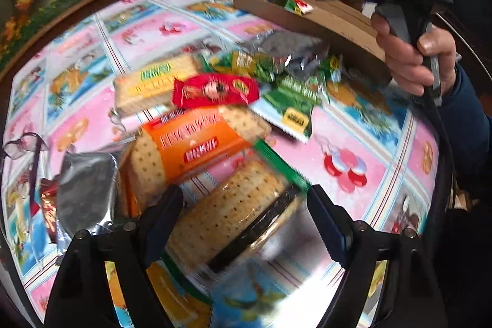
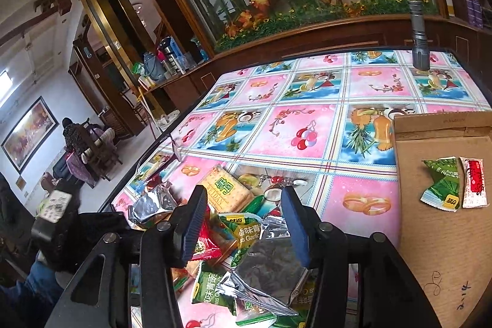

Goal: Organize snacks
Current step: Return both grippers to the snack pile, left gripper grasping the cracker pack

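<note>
Both tools gape wide: left tool straddles a cracker pack, right tool hangs over a silver packet on the desk.

blur: cracker pack print unreadable | cut off: cardboard box right edge

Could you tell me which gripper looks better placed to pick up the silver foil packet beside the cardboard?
Probably the right. The right gripper is open with its fingers straddling the silver foil packet, right next to the cardboard. The left gripper is open around a cracker pack.
</note>
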The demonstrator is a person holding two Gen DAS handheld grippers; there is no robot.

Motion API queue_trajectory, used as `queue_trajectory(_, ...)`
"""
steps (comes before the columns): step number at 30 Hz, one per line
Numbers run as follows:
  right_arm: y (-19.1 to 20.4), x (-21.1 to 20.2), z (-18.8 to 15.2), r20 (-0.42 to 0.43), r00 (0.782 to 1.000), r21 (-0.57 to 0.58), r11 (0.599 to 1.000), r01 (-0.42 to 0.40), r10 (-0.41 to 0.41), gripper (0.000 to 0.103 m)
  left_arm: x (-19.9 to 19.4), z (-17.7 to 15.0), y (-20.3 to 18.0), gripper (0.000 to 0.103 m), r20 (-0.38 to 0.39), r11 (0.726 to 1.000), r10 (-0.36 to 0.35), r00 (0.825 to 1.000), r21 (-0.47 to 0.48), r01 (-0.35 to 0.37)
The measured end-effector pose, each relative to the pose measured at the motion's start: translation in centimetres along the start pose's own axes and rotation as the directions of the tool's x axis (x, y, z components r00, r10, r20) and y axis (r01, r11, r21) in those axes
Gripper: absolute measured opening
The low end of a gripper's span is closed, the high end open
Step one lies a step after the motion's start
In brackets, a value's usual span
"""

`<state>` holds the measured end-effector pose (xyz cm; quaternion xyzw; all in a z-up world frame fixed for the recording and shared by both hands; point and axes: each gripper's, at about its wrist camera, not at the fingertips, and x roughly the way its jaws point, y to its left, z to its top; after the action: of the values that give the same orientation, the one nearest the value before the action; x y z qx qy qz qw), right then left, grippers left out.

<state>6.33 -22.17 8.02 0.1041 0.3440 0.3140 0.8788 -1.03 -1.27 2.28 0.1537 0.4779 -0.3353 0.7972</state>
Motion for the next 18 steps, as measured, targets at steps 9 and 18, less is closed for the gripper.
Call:
queue_trajectory(9,1.7,0.4,-0.4,-0.063,0.992,-0.058,0.992,-0.113,0.109,0.055,-0.8,-3.1,-2.9,0.083,0.029,0.995,0.065,0.997,-0.077,-0.063)
queue_trajectory(18,5.9,3.5,-3.9,-0.318,0.935,-0.253,0.936,-0.246,0.159,0.055,-1.0,-2.7,-1.6,0.047,0.024,0.926,0.263,0.964,-0.285,-0.246)
